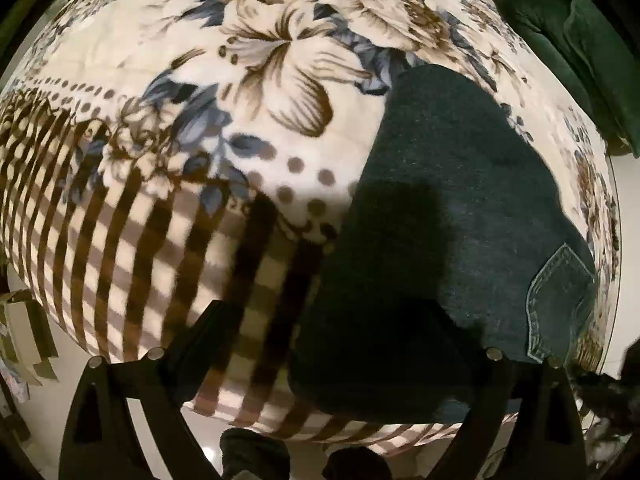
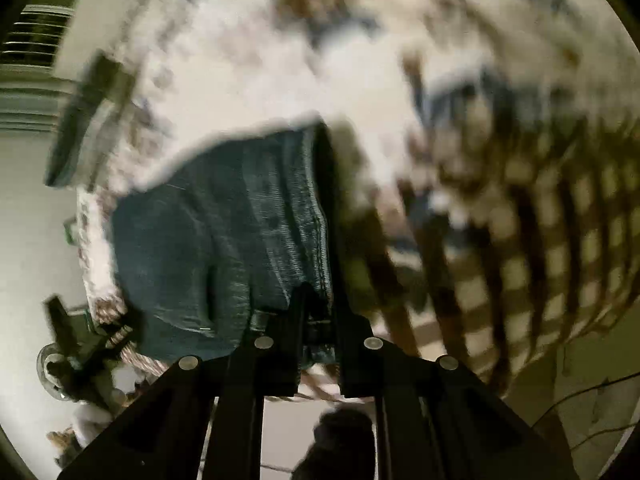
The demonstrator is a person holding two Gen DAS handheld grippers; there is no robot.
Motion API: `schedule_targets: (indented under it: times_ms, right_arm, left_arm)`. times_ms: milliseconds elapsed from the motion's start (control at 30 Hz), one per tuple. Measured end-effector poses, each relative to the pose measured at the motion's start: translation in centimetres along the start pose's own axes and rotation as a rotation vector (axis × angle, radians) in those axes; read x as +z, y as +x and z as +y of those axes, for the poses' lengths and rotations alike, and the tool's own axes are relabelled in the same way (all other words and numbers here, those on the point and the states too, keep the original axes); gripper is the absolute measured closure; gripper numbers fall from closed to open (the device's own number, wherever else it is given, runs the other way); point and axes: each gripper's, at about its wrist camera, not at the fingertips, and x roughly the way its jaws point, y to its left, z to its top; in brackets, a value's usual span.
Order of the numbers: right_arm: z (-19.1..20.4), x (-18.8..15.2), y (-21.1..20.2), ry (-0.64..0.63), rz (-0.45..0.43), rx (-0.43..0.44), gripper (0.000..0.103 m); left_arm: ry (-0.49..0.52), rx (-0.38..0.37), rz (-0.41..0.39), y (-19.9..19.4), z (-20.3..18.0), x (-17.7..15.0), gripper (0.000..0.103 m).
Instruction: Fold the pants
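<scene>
The pants (image 1: pixel 432 240), dark blue jeans, lie folded on a bed covered with a flowered and striped blanket (image 1: pixel 160 80), near its front edge, with a back pocket (image 1: pixel 560 300) showing on top. The left claw (image 1: pixel 320 344) hangs wide over the near end of the pants and holds nothing. The right claw (image 2: pixel 318 320) is narrow, and its jaws appear to pinch the edge of the pants at the waistband (image 2: pixel 316 332); the picture there is blurred.

The risk is that this grip takes only the top layer, so the fold may open or slide when the edge is lifted. The plush blanket may also be caught together with the denim.

Beyond the pants, a green cushion (image 1: pixel 560 40) rests at the far corner of the bed, well apart. Nothing lies on the pants themselves.
</scene>
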Motion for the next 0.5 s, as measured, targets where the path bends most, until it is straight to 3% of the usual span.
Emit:
schedule_targets:
  times_ms: [67,100,133,200,300,367,500]
  right_arm:
    - [-0.1,0.2,-0.9,0.060,-0.008,0.064,0.080]
    - [0.2,0.1,-2.0,0.070,-0.032,0.102,0.072]
    - [0.2,-0.1,-2.8,0.084,-0.054,0.125,0.055]
    - [-0.5,-1.3,-4.5,0.143,-0.115,0.208,0.040]
    - [-0.9,-2.8,-3.5,0.248,-0.092,0.326,0.037]
    - [-0.2,-3.8,-0.9,0.263,-0.038,0.365,0.036]
    - [1.4,-4.8,4.6,0.248,0.049,0.334,0.034]
  left_arm:
    - [-0.021,-0.027,0.014,-0.1,0.2,0.2,0.006]
    - [-0.031,-0.051,0.016,-0.3,0.4,0.2,0.006]
    - [-0.040,-0.081,0.018,-0.4,0.7,0.2,0.006]
    - [-0.071,-0.171,0.037,-0.5,1.4,0.3,0.006]
    - [-0.130,-0.305,0.062,0.2,2.3,0.9,0.006]
    - [-0.130,-0.338,0.059,0.8,2.3,1.4,0.006]
    - [-0.112,-0.393,0.092,3.1,2.4,1.8,0.006]
